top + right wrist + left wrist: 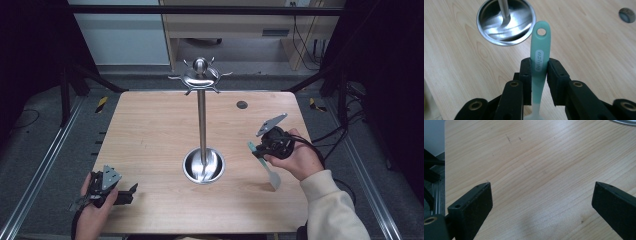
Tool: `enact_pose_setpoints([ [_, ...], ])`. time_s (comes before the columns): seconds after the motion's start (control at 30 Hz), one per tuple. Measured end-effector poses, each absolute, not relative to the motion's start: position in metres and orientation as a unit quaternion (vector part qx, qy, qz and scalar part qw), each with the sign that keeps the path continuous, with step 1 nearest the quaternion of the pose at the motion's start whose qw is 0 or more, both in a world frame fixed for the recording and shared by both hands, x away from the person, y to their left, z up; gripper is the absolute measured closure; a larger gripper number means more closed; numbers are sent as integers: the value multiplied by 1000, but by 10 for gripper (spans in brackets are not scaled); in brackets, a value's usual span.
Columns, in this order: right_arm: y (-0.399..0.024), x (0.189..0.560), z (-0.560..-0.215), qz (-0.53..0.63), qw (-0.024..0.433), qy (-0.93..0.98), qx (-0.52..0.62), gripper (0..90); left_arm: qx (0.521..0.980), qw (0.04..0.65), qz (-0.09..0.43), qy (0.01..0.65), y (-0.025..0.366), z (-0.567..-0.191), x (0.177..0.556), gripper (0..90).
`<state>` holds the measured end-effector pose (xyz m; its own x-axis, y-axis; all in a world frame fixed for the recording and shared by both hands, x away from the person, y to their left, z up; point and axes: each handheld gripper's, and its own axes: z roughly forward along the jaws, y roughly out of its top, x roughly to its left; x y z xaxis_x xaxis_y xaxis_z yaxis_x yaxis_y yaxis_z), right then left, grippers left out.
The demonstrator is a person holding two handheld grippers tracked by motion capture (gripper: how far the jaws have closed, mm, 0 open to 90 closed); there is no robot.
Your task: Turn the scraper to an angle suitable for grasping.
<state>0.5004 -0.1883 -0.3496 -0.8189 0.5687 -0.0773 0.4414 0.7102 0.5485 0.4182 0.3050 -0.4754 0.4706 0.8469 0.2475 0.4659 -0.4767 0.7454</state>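
Observation:
A steel hanging stand (202, 117) with a round dish base (203, 165) and hooked top (200, 76) rises at the table's middle. My right gripper (257, 146) is shut on the teal handle of a silicone utensil (264, 164), held above the table to the right of the base; its pale head points toward the person. In the right gripper view the handle (539, 62) sits clamped between the pads, its hanging hole toward the dish base (506, 21). My left gripper (131, 191) rests open at the front left, and nothing lies between its fingers (475, 206).
A small dark round plug (242, 104) sits in the wooden tabletop (150, 135) at the back right. Metal rails run along both sides of the table. A desk and cables stand behind it.

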Motion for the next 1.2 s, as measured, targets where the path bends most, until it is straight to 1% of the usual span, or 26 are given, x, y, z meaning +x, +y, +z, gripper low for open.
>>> enact_pose_setpoints([
  [0.13, -192, 499, -342, 279, 125, 910, 281, 749, 803, 307, 313, 405, 303, -474, 417, 29],
  [0.33, -196, 494, -328, 308, 144, 897, 283, 750, 805, 308, 312, 399, 301, -474, 418, 29],
  [0.7, -205, 489, -294, 360, 168, 873, 282, 751, 804, 302, 316, 402, 301, -474, 417, 28],
  [0.93, -196, 486, -276, 387, 179, 864, 268, 751, 805, 300, 317, 402, 300, -474, 419, 28],
  [1.2, -190, 485, -267, 411, 180, 855, 258, 751, 808, 300, 315, 397, 298, -475, 423, 29],
])
